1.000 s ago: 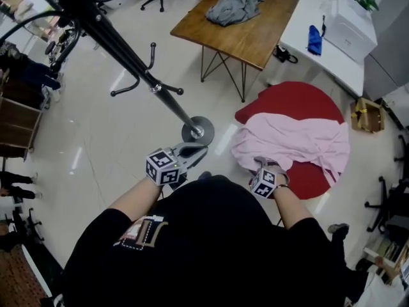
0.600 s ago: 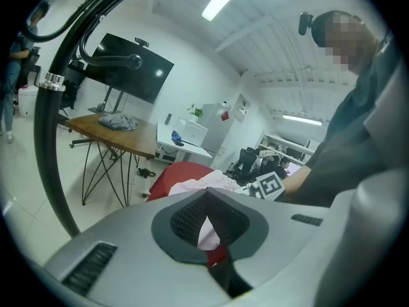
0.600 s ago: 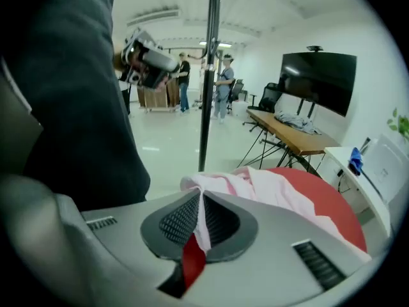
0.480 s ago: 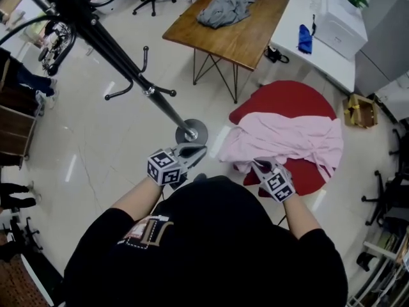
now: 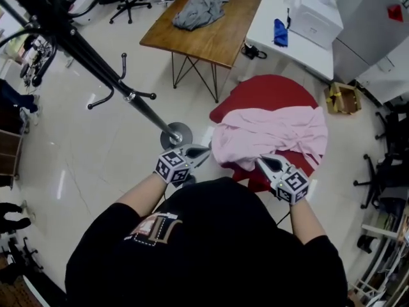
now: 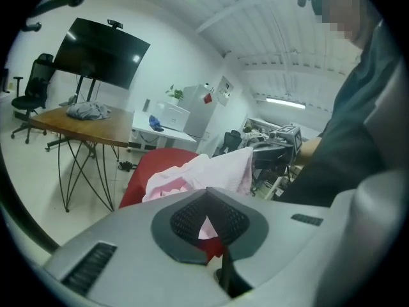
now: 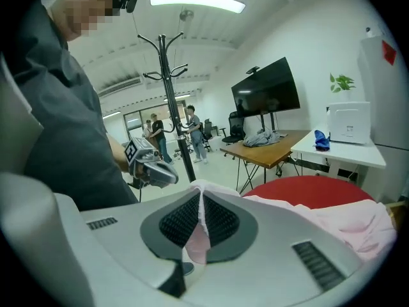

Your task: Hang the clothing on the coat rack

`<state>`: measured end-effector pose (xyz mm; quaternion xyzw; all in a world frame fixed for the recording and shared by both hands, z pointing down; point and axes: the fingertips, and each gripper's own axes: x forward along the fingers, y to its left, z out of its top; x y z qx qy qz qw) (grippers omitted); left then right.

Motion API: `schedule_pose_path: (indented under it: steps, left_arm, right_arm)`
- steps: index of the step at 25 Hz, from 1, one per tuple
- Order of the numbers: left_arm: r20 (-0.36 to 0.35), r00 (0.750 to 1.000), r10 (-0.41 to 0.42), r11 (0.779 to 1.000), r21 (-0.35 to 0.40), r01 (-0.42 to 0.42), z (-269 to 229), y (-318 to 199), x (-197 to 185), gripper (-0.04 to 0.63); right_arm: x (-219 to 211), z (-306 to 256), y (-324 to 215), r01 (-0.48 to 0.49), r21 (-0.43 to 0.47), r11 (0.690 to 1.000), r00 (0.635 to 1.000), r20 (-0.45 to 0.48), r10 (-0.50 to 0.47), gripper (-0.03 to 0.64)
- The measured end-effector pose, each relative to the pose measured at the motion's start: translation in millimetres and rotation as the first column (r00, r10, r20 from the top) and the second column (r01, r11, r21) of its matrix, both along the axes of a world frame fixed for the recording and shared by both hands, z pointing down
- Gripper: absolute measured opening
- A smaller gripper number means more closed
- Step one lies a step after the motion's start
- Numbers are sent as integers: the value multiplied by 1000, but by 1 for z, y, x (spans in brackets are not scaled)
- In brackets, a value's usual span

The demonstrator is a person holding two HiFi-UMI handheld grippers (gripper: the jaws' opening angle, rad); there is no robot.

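A pink garment [image 5: 271,133] lies spread over a round red seat [image 5: 268,94] on the floor. My right gripper [image 5: 261,161] is at the garment's near edge, shut on a fold of the pink cloth [image 7: 197,232], which shows pinched between its pads. My left gripper [image 5: 203,151] is shut with nothing between its pads, its tip just left of the garment's edge; the pink garment [image 6: 211,171] shows beyond it. The black coat rack [image 5: 96,59] slants from the upper left down to its round base [image 5: 176,135], just beyond the left gripper. It also stands upright in the right gripper view [image 7: 171,101].
A wooden table [image 5: 220,40] with a grey garment [image 5: 199,8] stands beyond the seat. To its right, a white desk [image 5: 271,11] carries a white box [image 5: 311,15]. A cardboard box [image 5: 342,96] and office chairs [image 5: 383,171] are at the right. People [image 7: 192,133] stand far off.
The right gripper has shut on the near edge of the pink garment and drawn it back toward me, bunching the cloth. The left gripper has stayed shut in place.
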<state>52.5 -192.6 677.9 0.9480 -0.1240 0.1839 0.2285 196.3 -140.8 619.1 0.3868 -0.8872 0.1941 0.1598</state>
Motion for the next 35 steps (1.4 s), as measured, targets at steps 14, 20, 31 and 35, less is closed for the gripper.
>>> schedule_pose_path:
  steps: [14, 20, 31, 35]
  left_arm:
    - [68, 981, 180, 959, -233, -160, 47, 44, 57, 272]
    - [15, 991, 130, 991, -28, -129, 9, 24, 67, 2]
    - [40, 889, 457, 823, 360, -439, -112, 56, 88, 0]
    - [136, 803, 581, 690, 442, -574, -136, 82, 92, 0]
  right_arm:
    - [0, -26, 12, -7, 28, 1000, 999, 48, 6, 5]
    - [10, -30, 21, -17, 32, 999, 999, 43, 15, 6]
    - [10, 5, 51, 177, -60, 982, 954, -233, -186, 141]
    - [-4, -31, 45, 300, 24, 954, 927, -242, -286, 238]
